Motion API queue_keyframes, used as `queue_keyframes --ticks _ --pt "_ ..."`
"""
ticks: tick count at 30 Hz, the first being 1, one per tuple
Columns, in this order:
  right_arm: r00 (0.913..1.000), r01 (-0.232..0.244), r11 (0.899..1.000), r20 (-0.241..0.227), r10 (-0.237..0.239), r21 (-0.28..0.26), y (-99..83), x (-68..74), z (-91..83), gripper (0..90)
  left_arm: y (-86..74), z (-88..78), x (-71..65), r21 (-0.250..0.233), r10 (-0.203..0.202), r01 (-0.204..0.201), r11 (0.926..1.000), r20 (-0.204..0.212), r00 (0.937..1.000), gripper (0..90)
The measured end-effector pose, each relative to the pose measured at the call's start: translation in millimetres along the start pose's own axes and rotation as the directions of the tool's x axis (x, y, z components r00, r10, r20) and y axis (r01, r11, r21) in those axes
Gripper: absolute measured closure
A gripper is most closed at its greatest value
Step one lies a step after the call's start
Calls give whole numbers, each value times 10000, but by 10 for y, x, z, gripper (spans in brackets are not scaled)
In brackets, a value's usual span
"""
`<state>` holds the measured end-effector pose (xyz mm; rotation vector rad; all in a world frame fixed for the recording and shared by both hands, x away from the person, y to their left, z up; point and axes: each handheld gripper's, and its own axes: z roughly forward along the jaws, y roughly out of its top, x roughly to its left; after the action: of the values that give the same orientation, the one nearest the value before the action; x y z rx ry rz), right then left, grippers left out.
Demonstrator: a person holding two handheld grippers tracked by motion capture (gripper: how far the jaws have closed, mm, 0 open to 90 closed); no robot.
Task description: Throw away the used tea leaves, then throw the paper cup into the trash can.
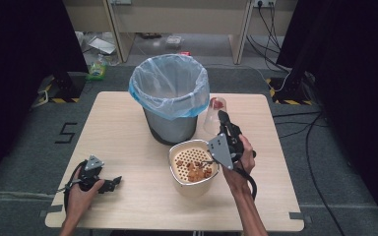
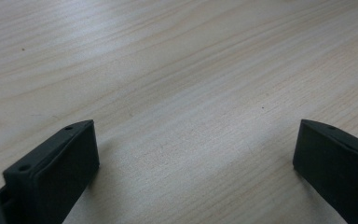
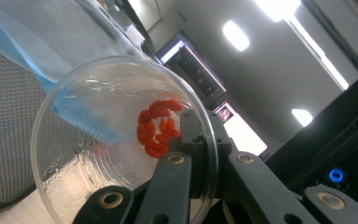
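A clear plastic cup [image 1: 215, 114] hangs tipped, bottom upward, beside the bin's right side, above the table. My right gripper [image 1: 223, 119] is shut on its wall. In the right gripper view the cup [image 3: 98, 154] opens toward the camera, with red bits [image 3: 157, 126] stuck at its bottom. There one jaw of the right gripper [image 3: 196, 140] reaches inside the cup and the other lies outside the rim. My left gripper [image 1: 113, 183] rests on the table near the front left corner. In its own view the left gripper [image 2: 196, 126] stands open over bare wood.
A grey mesh bin [image 1: 170, 96] lined with a blue bag [image 3: 9, 42] stands at the table's middle back. In front of it sits a cream bowl [image 1: 193, 184] with a perforated insert holding orange-brown pieces [image 1: 198, 170]. The light wooden table [image 1: 128, 142] lies between the two grippers.
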<state>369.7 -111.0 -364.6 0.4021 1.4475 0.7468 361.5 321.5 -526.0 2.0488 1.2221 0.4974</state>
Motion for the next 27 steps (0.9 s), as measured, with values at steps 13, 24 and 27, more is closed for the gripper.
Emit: queue_keyframes --ticks 13,24,27 --pt "9645 -2544 9644 -539 2585 724 -72 -454 432 896 0 0 0 7 5 -5 10000 3 10000 0" --pt "9321 -3481 9342 -777 3538 782 174 -810 813 896 0 0 0 6 3 -3 10000 5 10000 0" --pt "9245 -3642 9287 -934 3695 695 303 -873 911 896 0 1 0 -8 -3 3 10000 0 10000 0"
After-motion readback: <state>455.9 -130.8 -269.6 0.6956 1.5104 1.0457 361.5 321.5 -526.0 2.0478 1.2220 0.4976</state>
